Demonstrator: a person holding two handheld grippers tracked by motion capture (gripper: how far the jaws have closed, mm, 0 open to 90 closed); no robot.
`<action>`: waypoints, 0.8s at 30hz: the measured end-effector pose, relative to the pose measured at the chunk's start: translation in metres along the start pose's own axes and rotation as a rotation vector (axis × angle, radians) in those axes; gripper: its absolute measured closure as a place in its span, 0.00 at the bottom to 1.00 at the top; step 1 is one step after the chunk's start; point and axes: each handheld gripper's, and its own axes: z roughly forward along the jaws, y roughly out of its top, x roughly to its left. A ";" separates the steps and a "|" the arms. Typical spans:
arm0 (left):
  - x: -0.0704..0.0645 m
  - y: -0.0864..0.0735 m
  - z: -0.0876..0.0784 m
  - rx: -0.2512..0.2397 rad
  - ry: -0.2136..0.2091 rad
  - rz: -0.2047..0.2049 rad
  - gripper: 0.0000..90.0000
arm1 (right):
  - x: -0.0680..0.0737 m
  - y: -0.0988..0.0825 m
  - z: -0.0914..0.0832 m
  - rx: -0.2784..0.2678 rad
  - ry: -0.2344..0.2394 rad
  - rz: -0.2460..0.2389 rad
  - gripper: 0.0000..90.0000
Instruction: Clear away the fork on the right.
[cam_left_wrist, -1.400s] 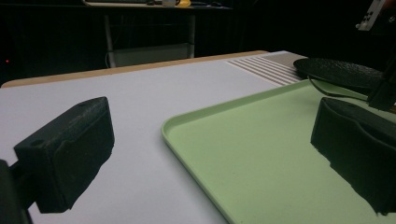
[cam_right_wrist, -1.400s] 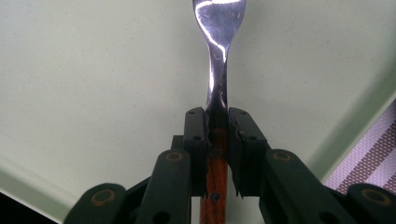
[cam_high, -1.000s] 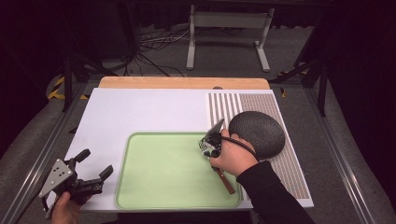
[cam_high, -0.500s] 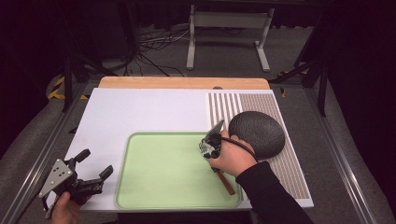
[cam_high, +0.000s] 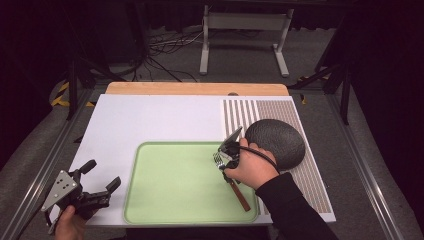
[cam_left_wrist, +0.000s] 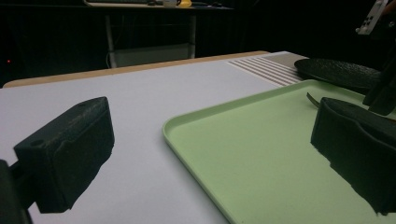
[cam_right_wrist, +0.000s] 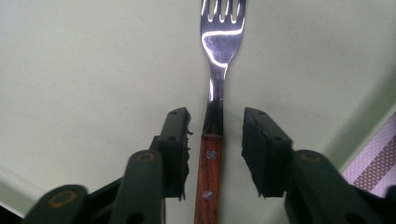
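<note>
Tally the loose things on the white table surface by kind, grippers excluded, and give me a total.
Trays: 1, the green tray
Forks: 1, the wooden-handled fork lying on the tray between the right gripper jaws, which have just been opening and stand clear of it
Dark round plates: 1, the black plate on the striped mat
Mats: 1
Total: 4

Black long sleeve (cam_high: 290, 205) on the right arm. Left gripper (cam_high: 95, 187): black blocky jaws, grey three-cornered plate on top (small dark holes at the corners). Right gripper (cam_right_wrist: 215, 154): dark green-black jaws, brass-coloured pivot pins, black cable (cam_high: 260, 154) looping behind.
</note>
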 end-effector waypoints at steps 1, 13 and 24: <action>0.000 0.000 0.000 0.000 0.000 0.001 0.00 | 0.000 0.000 -0.001 -0.016 0.004 -0.014 0.60; 0.000 0.000 0.000 0.002 -0.002 0.001 0.00 | -0.001 -0.001 -0.009 -0.256 0.067 -0.206 0.33; 0.000 0.000 0.001 0.002 -0.002 0.000 0.00 | 0.000 0.004 0.002 -0.343 0.116 -0.376 0.88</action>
